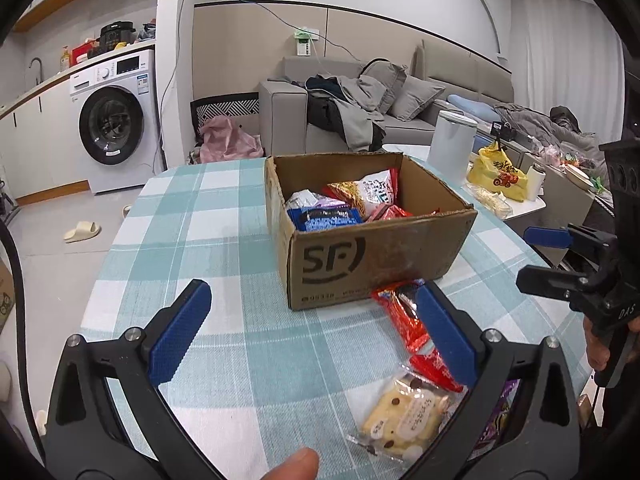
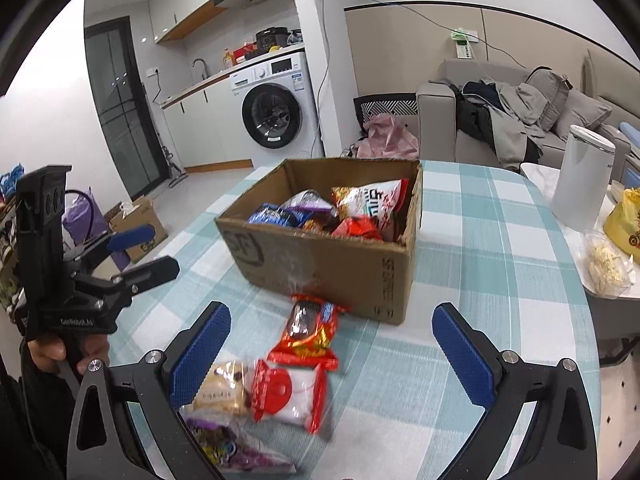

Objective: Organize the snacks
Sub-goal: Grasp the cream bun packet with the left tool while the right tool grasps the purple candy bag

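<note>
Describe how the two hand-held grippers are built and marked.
The left hand-held gripper and the right hand-held gripper match: black V-shaped frames with triangular cutouts, silver bolts at the joints, and long blue textured pads on the fingers. Seen from the right camera, the left one's black body carries small white lettering, partly unreadable.

Both views are evenly and brightly lit by soft, cool indoor light with no harsh glare. Shadows are faint: a soft one lies on the counter (image 1: pixel 224 240) beside the cardboard box (image 1: pixel 372 264). Fisheye distortion bends walls and the washing machine (image 2: pixel 276 110) toward the edges, and black vignette fills the corners. The centre is fairly sharp in the left wrist view. In the right wrist view the nearest snack packets (image 2: pixel 288 392) are smeared by motion blur, and the box front (image 2: pixel 320 268) looks hazy.
</note>
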`<state>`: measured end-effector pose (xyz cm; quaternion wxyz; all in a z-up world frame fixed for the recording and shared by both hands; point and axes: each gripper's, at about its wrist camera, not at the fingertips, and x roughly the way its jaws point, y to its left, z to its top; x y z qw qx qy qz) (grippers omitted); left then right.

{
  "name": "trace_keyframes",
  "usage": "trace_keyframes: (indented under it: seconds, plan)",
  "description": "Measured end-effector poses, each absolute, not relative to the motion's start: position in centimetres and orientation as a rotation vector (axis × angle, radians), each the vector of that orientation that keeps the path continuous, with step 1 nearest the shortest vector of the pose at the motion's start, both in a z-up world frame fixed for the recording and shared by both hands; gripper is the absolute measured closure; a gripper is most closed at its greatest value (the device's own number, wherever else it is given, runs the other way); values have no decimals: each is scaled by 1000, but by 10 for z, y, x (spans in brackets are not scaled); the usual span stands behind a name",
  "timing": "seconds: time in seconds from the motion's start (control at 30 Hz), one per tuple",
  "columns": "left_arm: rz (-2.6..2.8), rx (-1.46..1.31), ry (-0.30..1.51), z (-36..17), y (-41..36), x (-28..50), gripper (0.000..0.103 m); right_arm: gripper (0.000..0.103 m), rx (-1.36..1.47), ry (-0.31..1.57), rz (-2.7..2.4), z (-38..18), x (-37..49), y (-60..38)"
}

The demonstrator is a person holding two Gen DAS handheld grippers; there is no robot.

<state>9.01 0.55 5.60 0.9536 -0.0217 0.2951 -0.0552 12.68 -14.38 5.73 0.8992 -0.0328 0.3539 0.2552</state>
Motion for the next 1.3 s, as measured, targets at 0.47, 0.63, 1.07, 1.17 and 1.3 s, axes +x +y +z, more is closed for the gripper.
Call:
trace_keyframes:
  seconds: [0.47,0.63,1.07,1.17,1.3]
  plan:
    - [-79,-4,631,35,0,49,1,0,-90,795,573,29,85,-145]
    - [-81,2,642,29,-2,42,1,0,-107,821,600,20,76,-142]
    - [-90,14,684,9,-9,44,1,0,-186,887,723,-1,62,-115]
    - [-91,12,688,8,-9,45,1,0,-199,911,737,-7,61,-109]
    - [-94,5,697,4,-8,48,1,0,-185,958,741,-17,66,-104]
